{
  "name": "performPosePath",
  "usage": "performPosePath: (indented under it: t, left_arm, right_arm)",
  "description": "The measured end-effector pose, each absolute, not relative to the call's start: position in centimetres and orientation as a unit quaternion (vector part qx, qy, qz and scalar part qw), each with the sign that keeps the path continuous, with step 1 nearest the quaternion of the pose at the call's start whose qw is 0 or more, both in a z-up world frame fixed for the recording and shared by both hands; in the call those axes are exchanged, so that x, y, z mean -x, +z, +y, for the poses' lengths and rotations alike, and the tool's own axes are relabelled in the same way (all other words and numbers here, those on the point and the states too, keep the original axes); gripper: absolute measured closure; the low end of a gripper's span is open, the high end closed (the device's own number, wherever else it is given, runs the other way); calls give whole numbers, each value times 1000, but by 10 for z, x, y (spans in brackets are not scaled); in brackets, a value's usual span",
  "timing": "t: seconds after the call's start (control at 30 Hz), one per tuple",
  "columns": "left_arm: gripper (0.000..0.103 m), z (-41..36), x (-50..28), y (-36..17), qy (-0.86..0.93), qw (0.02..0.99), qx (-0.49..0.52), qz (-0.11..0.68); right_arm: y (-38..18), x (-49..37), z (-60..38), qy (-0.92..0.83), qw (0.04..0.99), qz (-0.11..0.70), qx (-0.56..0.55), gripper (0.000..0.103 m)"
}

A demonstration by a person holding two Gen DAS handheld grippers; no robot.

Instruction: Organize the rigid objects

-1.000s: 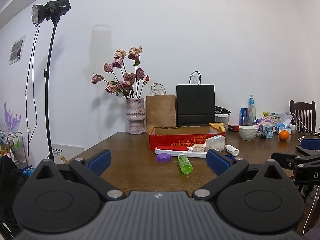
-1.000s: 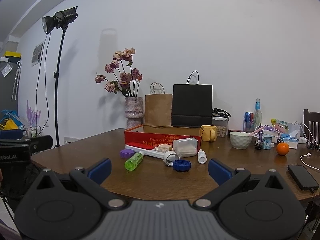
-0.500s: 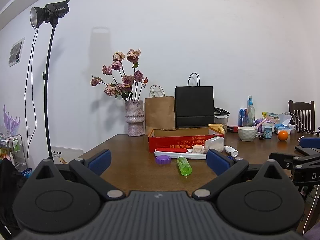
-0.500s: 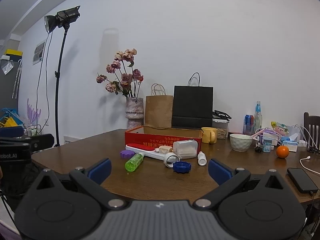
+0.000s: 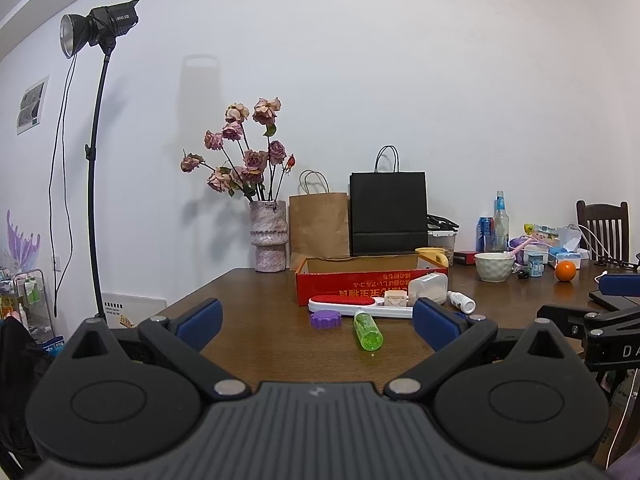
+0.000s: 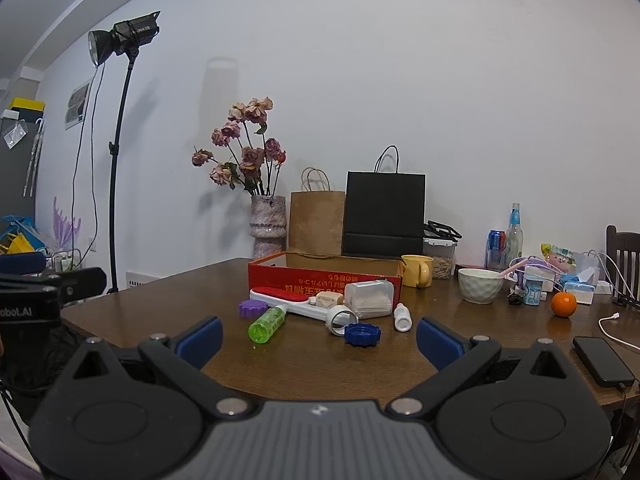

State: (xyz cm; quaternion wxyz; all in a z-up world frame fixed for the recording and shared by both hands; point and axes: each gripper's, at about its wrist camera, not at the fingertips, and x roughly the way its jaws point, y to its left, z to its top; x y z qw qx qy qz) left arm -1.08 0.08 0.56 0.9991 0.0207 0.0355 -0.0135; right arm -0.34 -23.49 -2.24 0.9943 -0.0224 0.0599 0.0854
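An open red cardboard box sits mid-table. In front of it lie a white and red lint brush, a purple lid, a green bottle, a clear plastic case, a small white bottle, a blue lid and a white ring. My left gripper and right gripper hover open before the near table edge, holding nothing.
A vase of dried roses, brown bag and black bag line the wall. Yellow mug, white bowl, orange, phone and clutter fill the right side. A light stand stands left.
Both views have drifted slightly, with the scene sitting a little lower than a second ago. Nothing on the table has moved and both grippers remain open.
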Motion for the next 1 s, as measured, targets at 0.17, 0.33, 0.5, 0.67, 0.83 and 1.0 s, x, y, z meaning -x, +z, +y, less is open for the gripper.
performPosePath:
  t: [0.17, 0.33, 0.5, 0.67, 0.83, 1.0]
  left_arm:
    - [0, 1, 10, 6, -14, 999, -20, 36]
    - [0, 1, 10, 5, -15, 999, -20, 39]
    - [0, 1, 10, 5, -16, 999, -19, 41]
    - [0, 2, 8, 4, -18, 999, -16, 46]
    - [0, 4, 5, 2, -20, 998, -8, 61]
    - [0, 6, 0, 0, -20, 998, -12, 62]
  right_arm:
    - [-23, 4, -234, 84, 994, 57, 24, 0]
    - [-24, 3, -234, 86, 994, 61, 23, 0]
    - [-23, 3, -233, 85, 994, 60, 24, 0]
    - [-24, 2, -233, 84, 994, 64, 26, 0]
    - [-26, 1, -232, 85, 994, 66, 28, 0]
    - [-29, -4, -232, 78, 994, 62, 40, 0]
